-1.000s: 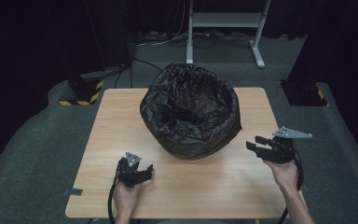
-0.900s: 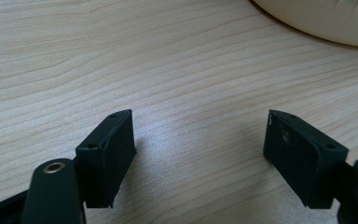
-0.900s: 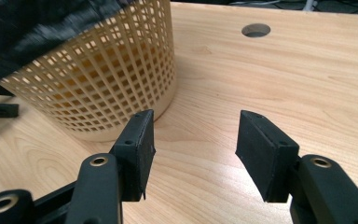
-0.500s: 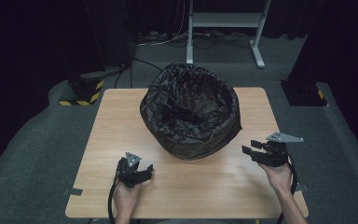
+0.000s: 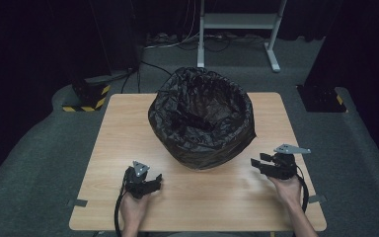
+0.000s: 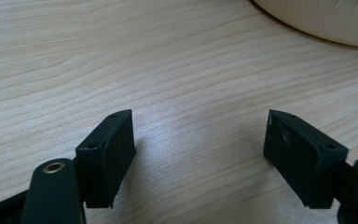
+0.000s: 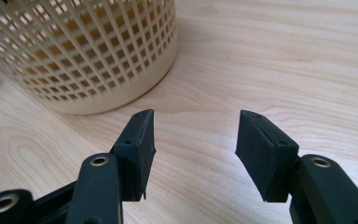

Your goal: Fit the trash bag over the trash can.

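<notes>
Left gripper (image 5: 150, 180) is down near the table's (image 5: 202, 207) front edge, jaws spread wide, nothing between them; in the left gripper view they frame bare wood. Right gripper (image 5: 260, 163) hovers at the front right, jaws also apart and empty, aimed toward the basket (image 7: 81, 51).

The basket sits mid-table, a cream lattice bin. A black bag (image 5: 202, 116) lines it, the top folded over the rim and covering most of the outside.

Progress, as a guess: the bag looks already fitted, both grippers are well clear of it, so the job seems done or nearly so; maybe some tidying left.

No brands, labels or readable writing anywhere.
</notes>
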A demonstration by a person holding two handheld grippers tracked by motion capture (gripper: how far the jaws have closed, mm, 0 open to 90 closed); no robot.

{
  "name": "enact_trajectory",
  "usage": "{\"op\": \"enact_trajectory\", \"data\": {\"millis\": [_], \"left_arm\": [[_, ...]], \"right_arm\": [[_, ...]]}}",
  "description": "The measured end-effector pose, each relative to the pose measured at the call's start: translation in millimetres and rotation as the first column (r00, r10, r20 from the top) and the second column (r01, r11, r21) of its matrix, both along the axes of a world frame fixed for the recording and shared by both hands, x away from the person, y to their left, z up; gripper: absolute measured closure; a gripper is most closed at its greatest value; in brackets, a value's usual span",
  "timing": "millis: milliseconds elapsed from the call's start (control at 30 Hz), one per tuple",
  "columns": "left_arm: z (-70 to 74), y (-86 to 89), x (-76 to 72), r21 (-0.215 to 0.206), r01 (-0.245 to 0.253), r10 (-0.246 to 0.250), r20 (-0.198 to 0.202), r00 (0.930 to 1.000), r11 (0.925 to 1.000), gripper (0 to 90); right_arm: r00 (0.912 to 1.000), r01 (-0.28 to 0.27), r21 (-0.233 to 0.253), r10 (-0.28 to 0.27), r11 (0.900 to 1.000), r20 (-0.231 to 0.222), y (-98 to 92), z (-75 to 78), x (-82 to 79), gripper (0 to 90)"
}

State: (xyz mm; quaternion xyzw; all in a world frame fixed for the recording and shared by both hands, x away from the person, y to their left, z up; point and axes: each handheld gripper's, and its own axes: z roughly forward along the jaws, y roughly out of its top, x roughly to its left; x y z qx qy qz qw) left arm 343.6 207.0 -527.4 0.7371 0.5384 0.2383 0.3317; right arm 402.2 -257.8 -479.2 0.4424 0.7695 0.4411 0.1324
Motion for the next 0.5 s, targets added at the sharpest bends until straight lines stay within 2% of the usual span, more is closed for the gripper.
{"op": "enact_trajectory", "data": {"millis": [267, 433, 500], "left_arm": [[0.0, 0.0, -0.1, 0.000, 0.000, 0.000, -0.001, 1.0000, 1.0000, 24.8], [0.0, 0.0, -0.1, 0.000, -0.001, 0.001, -0.001, 1.0000, 1.0000, 24.8], [0.0, 0.0, -0.1, 0.000, -0.001, 0.001, -0.001, 1.0000, 1.0000, 24.8]], "right_arm": [[0.9998, -0.007, -0.018, 0.007, 1.000, -0.019, 6.1, -11.5, 1.2, 46.4], [0.9992, -0.029, -0.069, 0.027, 0.997, -0.028, 14.3, -19.8, 1.5, 46.6], [0.9991, -0.029, -0.068, 0.026, 0.997, -0.033, 15.5, -22.9, 1.6, 46.6]]}}
